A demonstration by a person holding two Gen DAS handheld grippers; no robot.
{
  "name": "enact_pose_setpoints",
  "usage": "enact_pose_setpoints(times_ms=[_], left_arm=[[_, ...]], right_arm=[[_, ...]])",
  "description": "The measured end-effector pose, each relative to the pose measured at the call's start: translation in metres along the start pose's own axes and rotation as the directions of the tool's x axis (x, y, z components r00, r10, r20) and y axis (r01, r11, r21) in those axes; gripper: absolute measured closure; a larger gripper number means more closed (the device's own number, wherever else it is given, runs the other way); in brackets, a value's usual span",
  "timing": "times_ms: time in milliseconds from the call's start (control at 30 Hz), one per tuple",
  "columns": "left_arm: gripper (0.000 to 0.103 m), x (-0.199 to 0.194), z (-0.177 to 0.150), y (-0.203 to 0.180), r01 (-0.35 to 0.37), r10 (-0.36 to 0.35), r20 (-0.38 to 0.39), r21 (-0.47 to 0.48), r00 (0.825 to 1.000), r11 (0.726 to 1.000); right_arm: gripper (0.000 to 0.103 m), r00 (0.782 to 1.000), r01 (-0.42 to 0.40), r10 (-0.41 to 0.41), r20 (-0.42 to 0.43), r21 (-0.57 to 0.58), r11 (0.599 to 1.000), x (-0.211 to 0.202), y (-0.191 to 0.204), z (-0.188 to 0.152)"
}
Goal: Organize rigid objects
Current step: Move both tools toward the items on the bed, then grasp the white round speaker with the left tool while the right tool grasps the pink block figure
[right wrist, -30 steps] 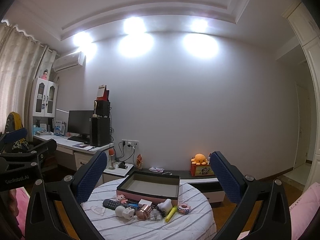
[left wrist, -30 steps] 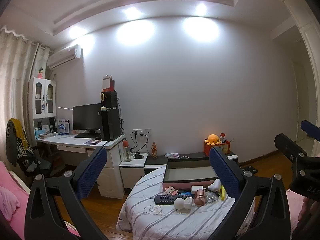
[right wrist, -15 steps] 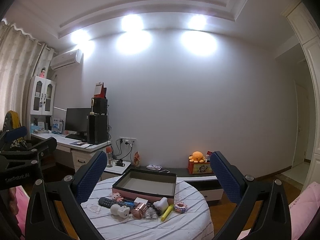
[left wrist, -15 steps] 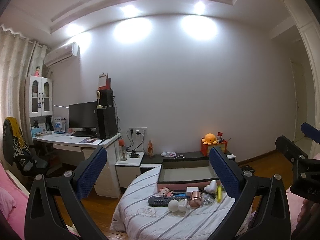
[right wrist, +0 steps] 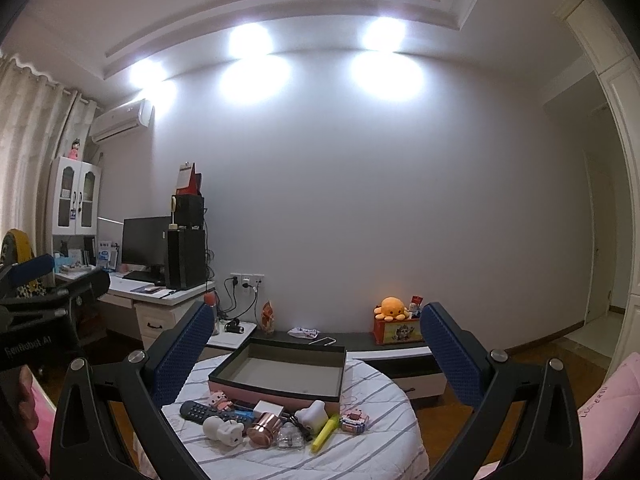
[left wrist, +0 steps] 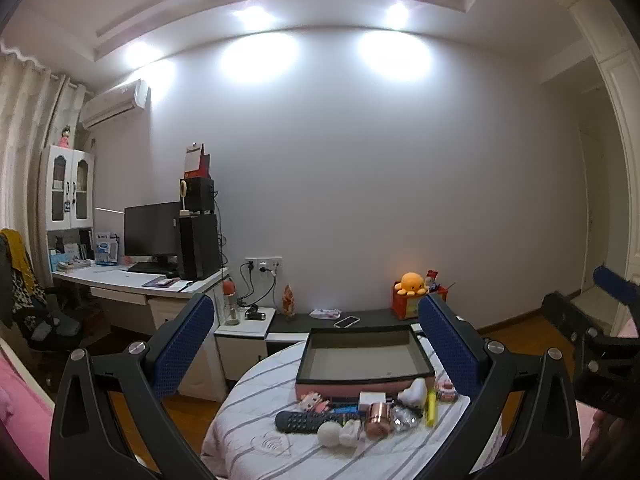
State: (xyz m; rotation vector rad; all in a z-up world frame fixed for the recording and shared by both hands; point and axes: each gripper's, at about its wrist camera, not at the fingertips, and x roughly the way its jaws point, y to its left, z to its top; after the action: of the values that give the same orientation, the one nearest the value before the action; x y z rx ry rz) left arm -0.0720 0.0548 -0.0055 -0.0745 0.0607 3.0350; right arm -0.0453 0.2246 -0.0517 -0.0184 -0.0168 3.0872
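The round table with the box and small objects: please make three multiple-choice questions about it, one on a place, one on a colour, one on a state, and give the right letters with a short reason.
1. Where does the black remote control lie?
A. inside the box
B. on the striped cloth in front of the box
C. on the floor

2. What colour is the marker pen beside the white figure?
A. yellow
B. red
C. black

3. In what state is the box?
A. shut with a lid
B. open and filled with toys
C. open with nothing seen inside

Answers:
1. B: the remote control rests on the table cloth, in front of the box.
2. A: the marker pen is bright yellow, next to the white figure.
3. C: the box has no lid and its floor shows bare in both views.
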Motion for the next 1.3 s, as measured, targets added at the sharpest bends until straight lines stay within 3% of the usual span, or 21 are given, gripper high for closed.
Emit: enact_pose_setpoints(times_ms=[267,433,700,867,1000,1200,1300], left_arm=[[0.0,0.055,-0.018,0.003,-0.016,0.018,-0.108,0.026,0.994,1.0],[0.0,0.096,-0.039,0.008,-0.024,0.03,-0.207,0.031,0.978,0.999],[0.0,0.145,-0.077,0.016,-0.021,0.031,-0.324,0.032,0.946,0.999],[0.0,0.182,-0.125,0.014,0.015,0.004,-0.464,0.036,0.886,0.999],[0.0,0.205,-0.169,-0.004,0.09,-0.04,-0.584,0.058,0.811,0.994],[0.0,0.226,-0.203,-0.02,0.126,-0.037,-0.654,0.09,0.755,0.988],[0.0,0.231,-0.214,-0.021,0.141,-0.06,-0.67,0.068,0.74,0.988]], right_arm=[[0.0,0.998,0.007,-0.006,-0.064,0.01,1.0,0.042,-0.01,-0.016],[0.0,0.987,-0.005,0.008,-0.158,0.021,1.0,0.079,-0.016,-0.039],[0.0,0.972,-0.007,0.01,-0.234,0.016,1.0,0.12,-0.017,-0.071],[0.0,0.94,0.005,0.002,-0.342,0.019,1.0,0.151,-0.021,-0.106],[0.0,0.906,0.023,-0.018,-0.423,0.008,1.0,0.171,-0.028,-0.136],[0.0,0.862,0.045,-0.028,-0.507,0.021,0.999,0.195,-0.041,-0.162],[0.0,0.849,0.046,-0.031,-0.528,0.015,0.999,0.201,-0.043,-0.174]])
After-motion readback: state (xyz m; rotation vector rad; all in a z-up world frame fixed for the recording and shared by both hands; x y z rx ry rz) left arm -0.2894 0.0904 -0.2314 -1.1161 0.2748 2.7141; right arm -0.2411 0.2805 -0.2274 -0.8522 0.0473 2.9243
